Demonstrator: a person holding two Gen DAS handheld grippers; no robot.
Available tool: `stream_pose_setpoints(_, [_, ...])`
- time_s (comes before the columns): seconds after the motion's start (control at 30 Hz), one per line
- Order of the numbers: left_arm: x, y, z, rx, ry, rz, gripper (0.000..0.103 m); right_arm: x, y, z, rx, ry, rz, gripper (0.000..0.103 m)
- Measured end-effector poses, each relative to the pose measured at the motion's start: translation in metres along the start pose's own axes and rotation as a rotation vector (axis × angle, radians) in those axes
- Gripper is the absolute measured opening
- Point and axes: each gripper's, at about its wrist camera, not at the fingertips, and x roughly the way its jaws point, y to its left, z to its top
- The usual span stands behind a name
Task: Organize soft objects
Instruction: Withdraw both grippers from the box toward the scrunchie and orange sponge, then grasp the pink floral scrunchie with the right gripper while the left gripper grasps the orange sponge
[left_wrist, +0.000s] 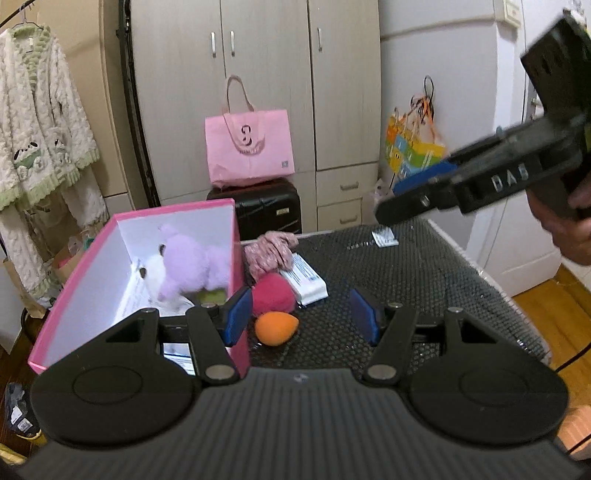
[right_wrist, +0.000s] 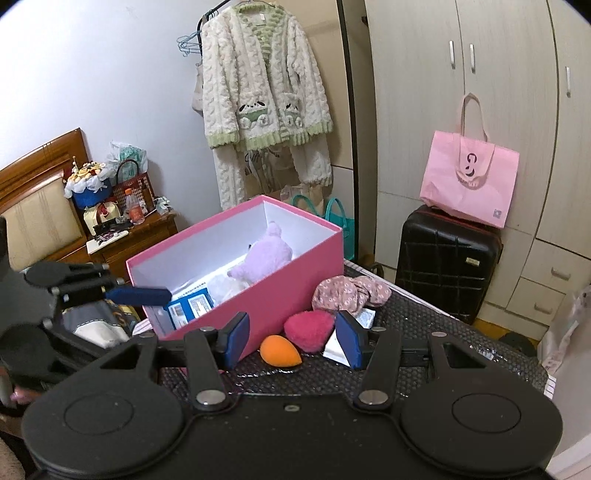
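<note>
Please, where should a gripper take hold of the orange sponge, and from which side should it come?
Grip the orange sponge across its round, wide end, coming from above. It lies on its side on the table, tip away from the pink box; the pink puff crowds it behind.

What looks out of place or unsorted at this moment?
Nothing is spilled or damaged. Four items lie outside the pink box on the mat: orange sponge, magenta puff, floral cloth and a white packet. The purple plush is already inside. Both grippers are open.
</note>
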Motion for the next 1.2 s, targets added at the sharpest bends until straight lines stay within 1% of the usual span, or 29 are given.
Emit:
stream_pose_setpoints(0.2, [0.032,-0.032,-0.015,0.04,0.029,0.069,0.058,0.021,-0.022,-0.005,0.008,0.026,0.039,0.057])
stream_pose_setpoints(0.33, [0.06,-0.047,-0.024,0.065,0.057,0.107,0.058,0.04,-0.039,-0.007,0.02,0.043,0.069,0.057])
stream_pose_setpoints(0.43, [0.082,-0.049,-0.03,0.06,0.068,0.156,0.058,0.056,-0.051,-0.008,0.028,0.053,0.082,0.057])
stream_pose_setpoints(0.5, [0.096,-0.051,-0.033,0.05,0.078,0.203,0.058,0.066,-0.057,-0.009,0.025,0.059,0.081,0.057])
stream_pose_setpoints(0.6, [0.117,-0.054,-0.038,0.082,0.088,0.291,0.058,0.08,-0.066,-0.009,0.023,0.066,0.092,0.057])
stream_pose_setpoints(0.67, [0.127,-0.056,-0.039,0.105,0.097,0.334,0.058,0.089,-0.072,-0.008,0.024,0.065,0.097,0.058])
stream_pose_setpoints(0.73, [0.135,-0.055,-0.04,0.115,0.112,0.361,0.058,0.099,-0.077,-0.005,0.018,0.058,0.089,0.058])
stream_pose_setpoints(0.83, [0.145,-0.054,-0.04,0.122,0.123,0.38,0.058,0.114,-0.085,-0.001,0.008,0.051,0.086,0.058])
stream_pose_setpoints(0.93, [0.151,-0.052,-0.042,0.105,0.126,0.383,0.058,0.128,-0.094,0.005,0.015,0.044,0.1,0.063])
stream_pose_setpoints(1.0, [0.155,-0.055,-0.043,0.124,0.125,0.408,0.058,0.137,-0.099,0.009,0.018,0.044,0.107,0.071])
stream_pose_setpoints(1.13, [0.162,-0.058,-0.042,0.148,0.13,0.439,0.058,0.157,-0.103,0.014,0.017,0.055,0.122,0.073])
stream_pose_setpoints(1.2, [0.165,-0.059,-0.042,0.163,0.135,0.449,0.058,0.166,-0.104,0.015,0.022,0.046,0.127,0.08])
